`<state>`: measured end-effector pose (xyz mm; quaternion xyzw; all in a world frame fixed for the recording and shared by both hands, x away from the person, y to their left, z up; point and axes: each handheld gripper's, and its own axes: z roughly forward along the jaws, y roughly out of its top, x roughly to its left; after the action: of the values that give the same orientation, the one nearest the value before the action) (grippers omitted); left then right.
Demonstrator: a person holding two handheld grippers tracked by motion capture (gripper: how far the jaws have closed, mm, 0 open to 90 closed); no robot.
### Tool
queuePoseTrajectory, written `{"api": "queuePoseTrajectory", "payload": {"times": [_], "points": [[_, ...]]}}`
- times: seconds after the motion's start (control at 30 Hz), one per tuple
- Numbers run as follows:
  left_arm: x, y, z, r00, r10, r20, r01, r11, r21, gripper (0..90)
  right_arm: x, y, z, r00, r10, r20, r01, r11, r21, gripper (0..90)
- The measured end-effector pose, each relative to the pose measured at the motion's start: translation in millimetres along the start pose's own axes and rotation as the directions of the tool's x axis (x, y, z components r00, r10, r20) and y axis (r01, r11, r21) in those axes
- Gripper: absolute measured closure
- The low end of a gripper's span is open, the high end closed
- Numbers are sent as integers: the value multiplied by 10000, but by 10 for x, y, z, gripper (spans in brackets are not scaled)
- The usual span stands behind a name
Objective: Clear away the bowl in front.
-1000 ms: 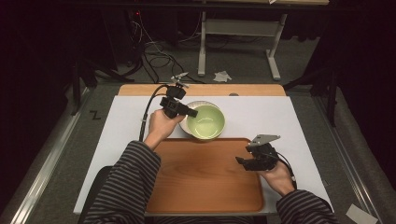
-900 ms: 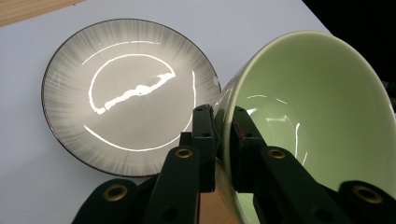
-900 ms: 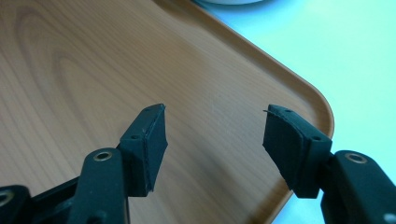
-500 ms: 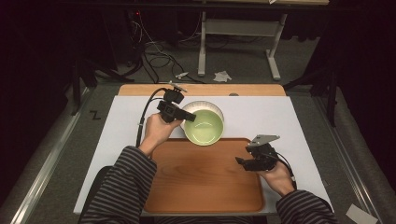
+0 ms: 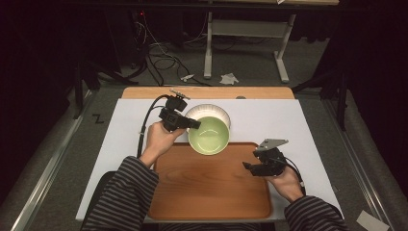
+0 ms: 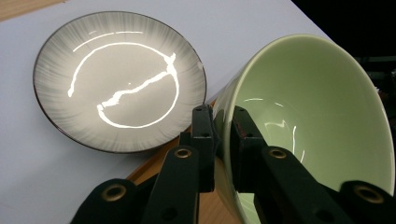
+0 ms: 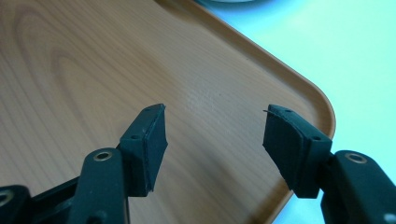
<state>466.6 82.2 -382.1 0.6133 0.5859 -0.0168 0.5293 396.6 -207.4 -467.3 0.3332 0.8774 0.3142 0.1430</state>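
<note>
Left gripper pinched wall of green bowl, one jaw inside, one outside; bowl tilted over tray's 12 o'clock edge. Right gripper jaws wide, empty. Risk: thin rim grip slipping, bowl dropping onto grey plate at 11 o'clock.

Left claw pinched shut on a rim, forearm in striped sleeve angling up from surface's near edge. Right claw jaws spread wide, nothing between, hand low near right near corner.
</note>
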Motion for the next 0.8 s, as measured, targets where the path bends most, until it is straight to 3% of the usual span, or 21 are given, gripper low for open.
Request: {"api": "queuePoseTrajectory", "payload": {"times": [0.8], "points": [[-25,-237,-217,9993,224,283,-232,9994,259,823,11,3,8,10000,-10,-9,10,10000,38,406]]}}
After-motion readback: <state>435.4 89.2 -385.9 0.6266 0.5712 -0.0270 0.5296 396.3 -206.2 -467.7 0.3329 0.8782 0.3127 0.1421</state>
